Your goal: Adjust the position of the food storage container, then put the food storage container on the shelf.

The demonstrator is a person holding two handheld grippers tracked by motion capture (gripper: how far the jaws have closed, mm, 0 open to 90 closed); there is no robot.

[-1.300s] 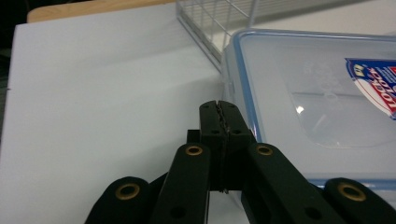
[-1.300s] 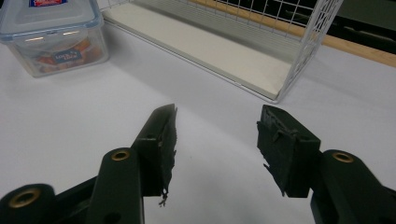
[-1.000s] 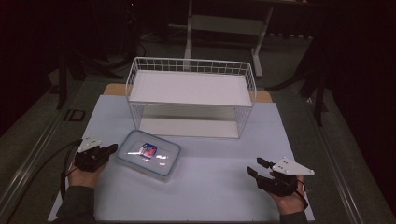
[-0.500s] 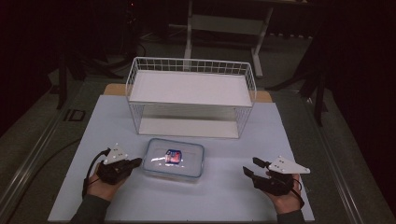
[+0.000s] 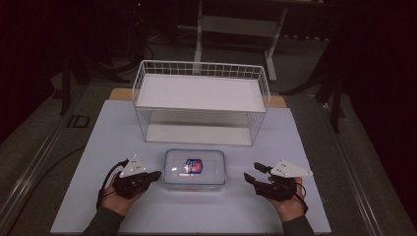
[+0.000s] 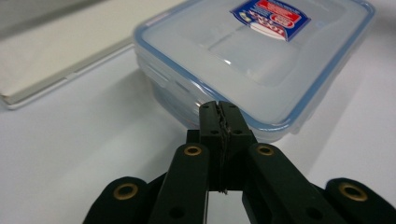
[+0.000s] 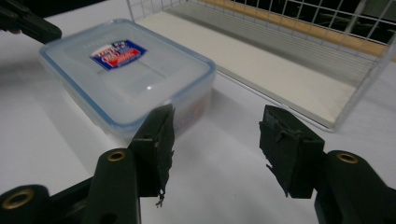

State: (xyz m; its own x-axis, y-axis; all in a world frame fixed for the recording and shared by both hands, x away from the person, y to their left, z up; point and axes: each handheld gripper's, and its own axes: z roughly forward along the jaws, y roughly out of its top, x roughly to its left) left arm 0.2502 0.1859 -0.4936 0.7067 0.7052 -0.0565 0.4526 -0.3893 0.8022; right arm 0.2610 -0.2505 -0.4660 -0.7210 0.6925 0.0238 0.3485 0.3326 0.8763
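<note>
A clear rectangular plastic food container [image 5: 194,168] with a blue-rimmed snap lid and a red-and-blue label lies flat on the pale blue-white table top [image 5: 113,132], near the person's edge and about midway between the two hands. At its twelve o'clock, close by but apart from it, stands a white wire-mesh rack [image 5: 201,102] with two white shelf boards, one above the other (both boards are bare).

The left gripper [image 5: 156,175] sits at the container's nine o'clock, held in the person's left hand [image 5: 120,194], its tip at the container's short side. In the left gripper view its two black jaws are pressed flat together with nothing between them, and their tip [image 6: 219,114] meets the container's [image 6: 252,65] lower rim; whether it actually touches cannot be told.

The right gripper [image 5: 250,172] lies at the container's three o'clock, just beside it, held in the right hand [image 5: 290,204]. In the right gripper view its jaws stand wide apart [image 7: 215,140] around bare table, with the container [image 7: 126,74] at about ten o'clock ahead and the rack's lower shelf [image 7: 261,70] beyond.
</note>
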